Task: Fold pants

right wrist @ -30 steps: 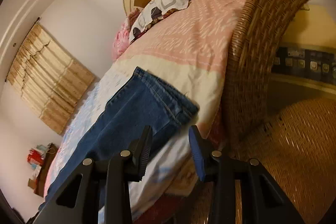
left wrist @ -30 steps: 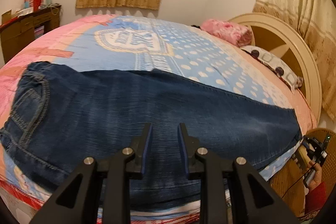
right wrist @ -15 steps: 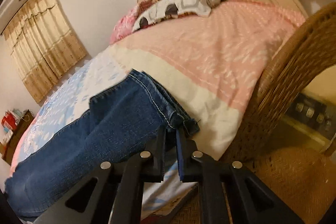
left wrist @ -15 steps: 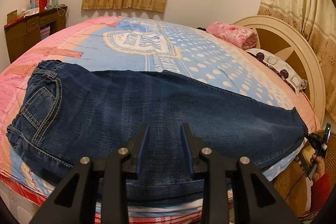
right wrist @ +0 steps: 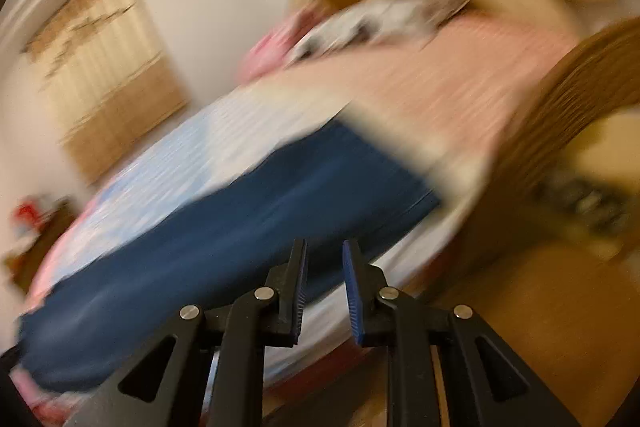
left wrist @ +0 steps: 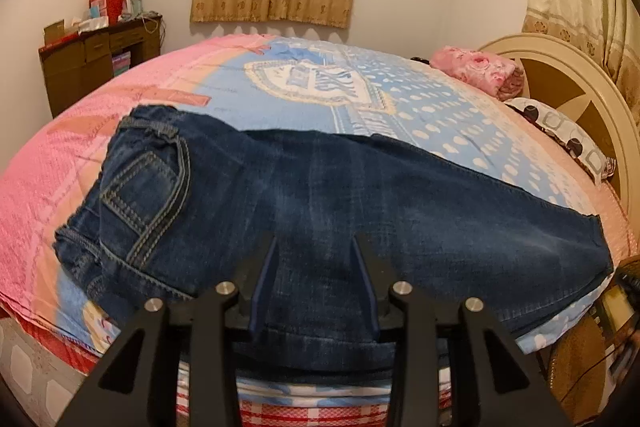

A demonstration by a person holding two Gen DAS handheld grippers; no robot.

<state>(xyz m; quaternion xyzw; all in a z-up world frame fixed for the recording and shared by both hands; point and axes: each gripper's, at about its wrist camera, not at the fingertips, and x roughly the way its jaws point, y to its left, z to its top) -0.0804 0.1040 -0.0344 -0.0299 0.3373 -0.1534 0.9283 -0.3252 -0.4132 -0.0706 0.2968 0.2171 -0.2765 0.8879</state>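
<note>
Dark blue jeans lie flat across the near part of the bed, folded lengthwise. The waist with its back pocket is at the left and the leg hems at the right. My left gripper hovers over the middle of the jeans by the front edge, its jaws opening and nothing pinched between them. The right wrist view is blurred by motion. There the jeans run from lower left to the hem. My right gripper is low beside the bed edge, its jaws opening and empty.
A pink folded blanket and a patterned pillow lie by the cream headboard. A dark wooden desk stands at the back left. A wicker chair stands close to the hem end of the bed.
The left jaws have spread wider and its view has shifted, so the waist sits further in. The right jaws closed at the hem, then parted and pulled away; its view now swings and blurs.
</note>
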